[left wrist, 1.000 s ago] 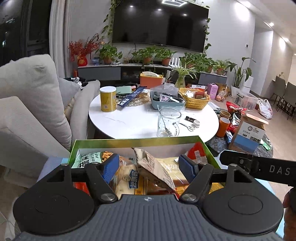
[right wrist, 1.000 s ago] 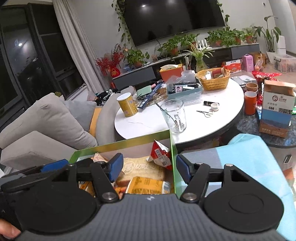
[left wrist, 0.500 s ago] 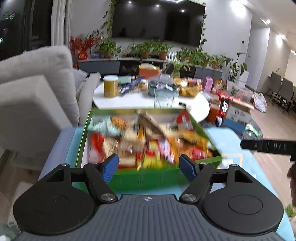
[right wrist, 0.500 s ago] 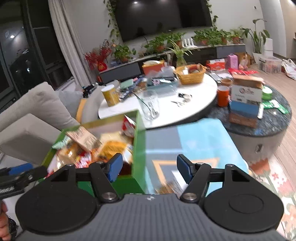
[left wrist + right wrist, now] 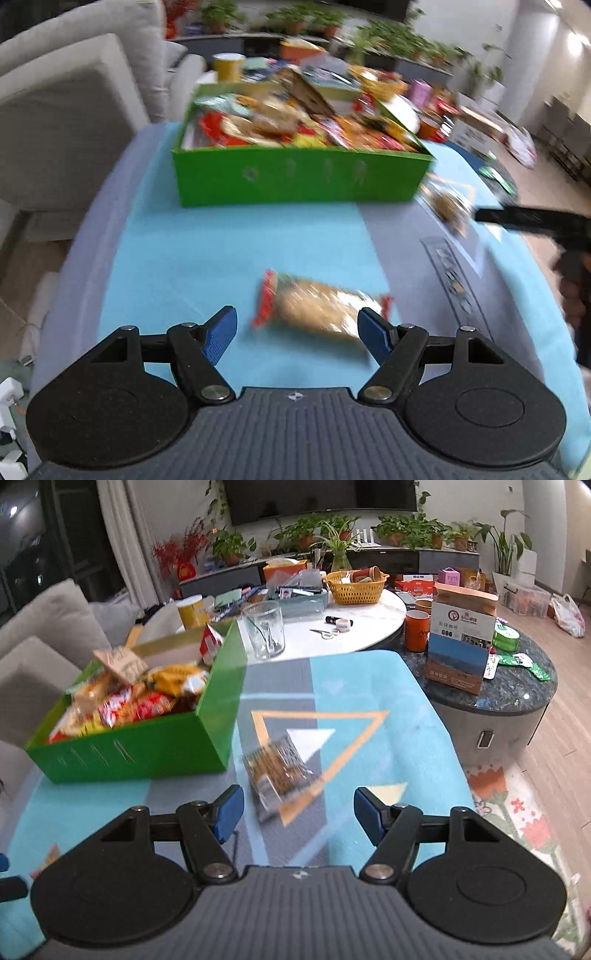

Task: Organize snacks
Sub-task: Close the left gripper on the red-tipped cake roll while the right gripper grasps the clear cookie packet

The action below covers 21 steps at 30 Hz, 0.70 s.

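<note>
A green box [image 5: 303, 177] heaped with snack packets stands at the far end of a blue patterned cloth [image 5: 184, 258]. Nearer lies a loose packet with red ends and a golden middle [image 5: 321, 314]. My left gripper [image 5: 297, 325] hangs over it, open, with its pads clear of the packet. In the right wrist view the green box [image 5: 140, 746] is at the left. A clear packet of brown snack [image 5: 280, 775] lies on the cloth just ahead of my right gripper [image 5: 299, 805], which is open and touches nothing. The left wrist view is blurred.
Behind the box is a white round table [image 5: 369, 620] with a glass [image 5: 264, 635], a yellow can and a wicker basket. A dark round side table [image 5: 517, 698] at the right holds a kraft box [image 5: 461, 646] and an orange cup. Sofa cushions [image 5: 74, 110] flank the left.
Both grippers have drawn back from over the green box and tipped downward. The cloth and two loose packets on it have come into view. The right jaws stand slightly wider.
</note>
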Tool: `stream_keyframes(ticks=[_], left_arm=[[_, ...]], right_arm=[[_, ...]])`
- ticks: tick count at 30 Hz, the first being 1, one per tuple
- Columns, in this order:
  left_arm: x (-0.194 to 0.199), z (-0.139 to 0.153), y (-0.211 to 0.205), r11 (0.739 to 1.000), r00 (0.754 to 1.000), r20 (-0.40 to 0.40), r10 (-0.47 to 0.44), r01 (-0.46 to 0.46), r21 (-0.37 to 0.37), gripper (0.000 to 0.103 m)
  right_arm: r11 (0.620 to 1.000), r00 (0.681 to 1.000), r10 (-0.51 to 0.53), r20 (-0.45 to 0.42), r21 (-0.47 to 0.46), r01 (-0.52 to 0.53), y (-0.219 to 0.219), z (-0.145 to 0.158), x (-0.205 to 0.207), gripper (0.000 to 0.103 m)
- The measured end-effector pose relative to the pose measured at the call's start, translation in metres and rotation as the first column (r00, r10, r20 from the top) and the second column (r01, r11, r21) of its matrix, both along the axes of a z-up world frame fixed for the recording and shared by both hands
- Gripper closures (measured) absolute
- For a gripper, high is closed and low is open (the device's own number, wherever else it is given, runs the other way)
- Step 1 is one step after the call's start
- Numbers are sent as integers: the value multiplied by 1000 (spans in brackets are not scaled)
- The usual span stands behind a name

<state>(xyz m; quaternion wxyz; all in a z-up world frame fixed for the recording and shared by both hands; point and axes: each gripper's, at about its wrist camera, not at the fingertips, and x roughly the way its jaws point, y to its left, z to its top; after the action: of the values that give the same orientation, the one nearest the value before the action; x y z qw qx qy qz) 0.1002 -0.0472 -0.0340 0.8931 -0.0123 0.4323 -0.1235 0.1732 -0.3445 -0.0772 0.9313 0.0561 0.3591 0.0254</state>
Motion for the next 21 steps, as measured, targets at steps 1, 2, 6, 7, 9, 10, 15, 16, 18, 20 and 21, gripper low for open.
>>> stream_keyframes(ticks=[1, 2, 6, 7, 9, 10, 15, 16, 18, 20, 21], left_arm=[[-2, -1, -4, 1000, 1000, -8, -24, 24, 0, 34], [-6, -1, -8, 999, 999, -15, -44, 44, -2, 34], [2, -11, -22, 997, 996, -56, -73, 73, -11, 34], [4, -15, -25, 998, 995, -67, -70, 69, -5, 34], [12, -22, -31, 997, 993, -92, -73, 74, 3, 34], [13, -25, -33, 997, 992, -104, -72, 73, 4, 34], [30, -30, -36, 998, 990, -129, -57, 54, -27, 34], [34, -30, -36, 999, 991, -127, -50, 47, -28, 34], [41, -28, -34, 999, 992, -122, -32, 29, -26, 34], [49, -27, -33, 1000, 993, -119, -14, 11, -25, 34], [53, -27, -33, 1000, 993, -118, -9, 6, -24, 34]], right_arm=[[1000, 1000, 9, 2, -14, -9, 0, -2, -1, 30], [1000, 1000, 16, 6, -27, -16, 0, -3, -2, 30], [998, 999, 26, 25, -53, -24, 0, -8, -1, 16], [998, 999, 33, 27, -52, -32, 0, -8, 0, 16], [998, 998, 48, 32, -44, -47, -1, -9, 2, 16], [998, 998, 55, 36, -44, -54, -1, -10, 3, 16], [991, 994, 103, 44, -89, -99, 5, -14, 15, 16], [988, 992, 116, 45, -108, -110, 8, -15, 18, 16], [983, 991, 129, 47, -139, -122, 12, -18, 24, 16], [981, 991, 128, 39, -150, -121, 12, -21, 30, 16], [982, 991, 125, 36, -148, -119, 12, -22, 32, 16]])
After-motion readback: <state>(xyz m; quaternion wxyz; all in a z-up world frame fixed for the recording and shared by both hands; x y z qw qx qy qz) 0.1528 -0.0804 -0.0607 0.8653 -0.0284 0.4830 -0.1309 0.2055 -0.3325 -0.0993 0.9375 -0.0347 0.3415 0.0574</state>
